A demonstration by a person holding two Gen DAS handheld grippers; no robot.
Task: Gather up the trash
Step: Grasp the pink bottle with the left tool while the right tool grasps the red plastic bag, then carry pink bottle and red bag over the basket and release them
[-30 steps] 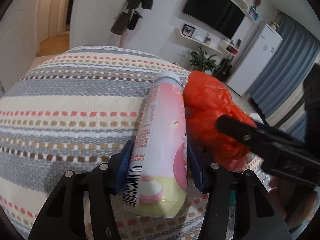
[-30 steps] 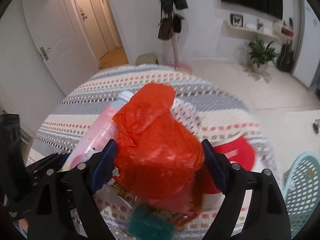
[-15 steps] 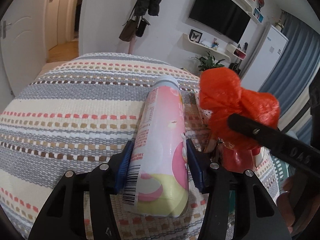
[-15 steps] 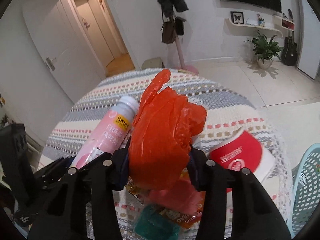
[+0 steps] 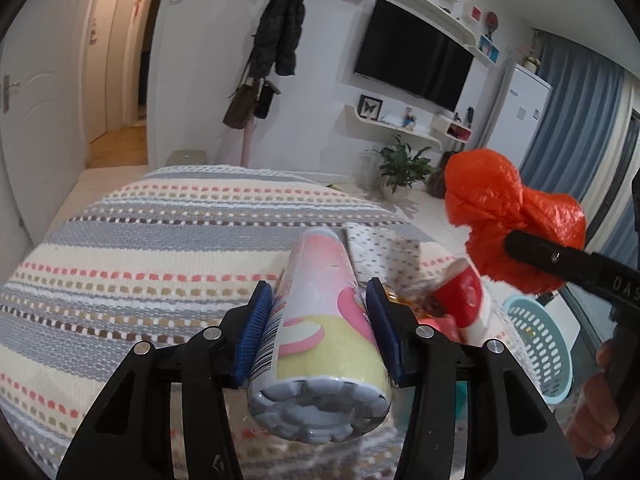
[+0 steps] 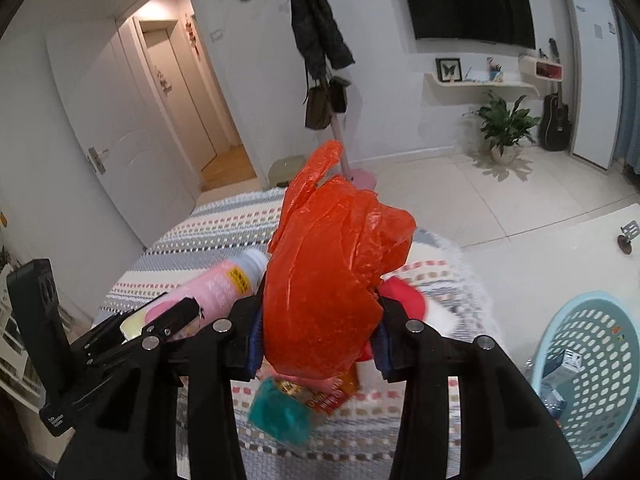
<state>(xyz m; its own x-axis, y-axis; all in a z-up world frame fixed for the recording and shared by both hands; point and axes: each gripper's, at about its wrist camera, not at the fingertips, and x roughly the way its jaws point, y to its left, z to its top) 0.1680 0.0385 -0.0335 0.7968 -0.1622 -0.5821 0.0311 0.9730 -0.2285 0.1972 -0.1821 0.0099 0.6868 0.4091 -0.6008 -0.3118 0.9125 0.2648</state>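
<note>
We are lifting both catches off the table [image 5: 120, 248]: our right gripper [image 6: 316, 344], having just closed, is clamping the orange bag [image 6: 332, 288]; our left gripper [image 5: 320, 332] is squeezing the pink bottle [image 5: 320, 320], heading for the basket [image 6: 592, 364].

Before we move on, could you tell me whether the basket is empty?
No, the basket already holds a few items behind its mesh wall.

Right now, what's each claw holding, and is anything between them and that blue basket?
Left gripper clamped on pink bottle. Right gripper, jaws just closed, pinching orange plastic bag. Blue basket beside table, path looks open. Wrappers left on tablecloth.
</note>
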